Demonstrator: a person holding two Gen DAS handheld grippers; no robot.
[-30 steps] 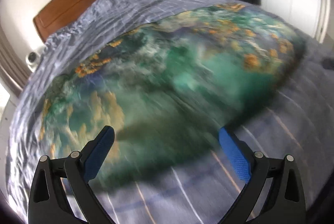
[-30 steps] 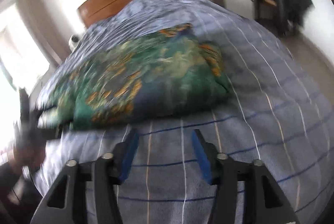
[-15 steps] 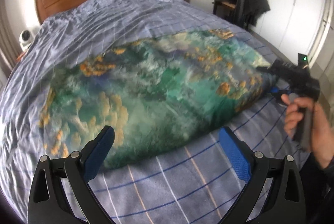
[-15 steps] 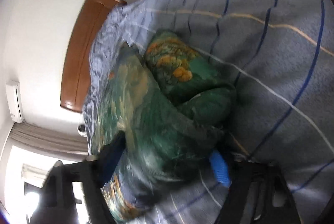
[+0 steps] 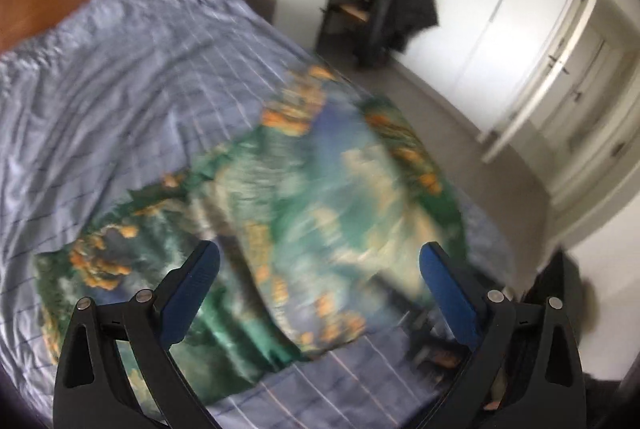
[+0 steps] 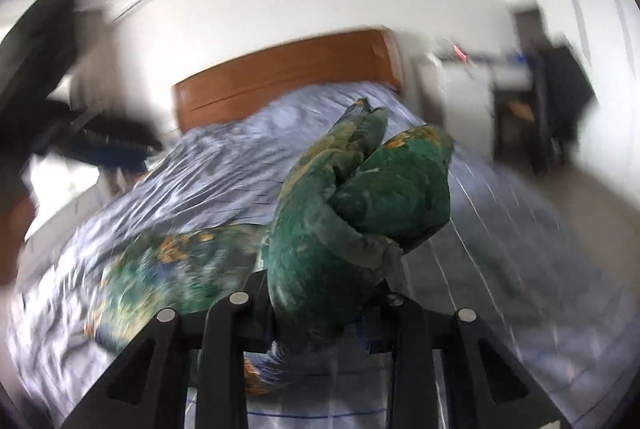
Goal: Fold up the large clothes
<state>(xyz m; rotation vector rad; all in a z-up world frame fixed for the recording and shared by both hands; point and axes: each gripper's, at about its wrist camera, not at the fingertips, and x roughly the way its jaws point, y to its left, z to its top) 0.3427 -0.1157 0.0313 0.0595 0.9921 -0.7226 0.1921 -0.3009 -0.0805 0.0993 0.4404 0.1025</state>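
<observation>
Evidently mid-fold: right gripper (image 6: 320, 303) clamps a bunched corner of the green printed garment (image 5: 304, 213), lifted off the striped bedspread (image 5: 132, 77), left gripper (image 5: 319, 269) spread and empty above it; next, carry corner across.

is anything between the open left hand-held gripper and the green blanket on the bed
Nothing visible is. The left hand-held gripper hangs open right over the green blanket, with only air between its fingers and the cloth. The right hand-held gripper already clamps a bunched corner of the blanket above the bed.
</observation>
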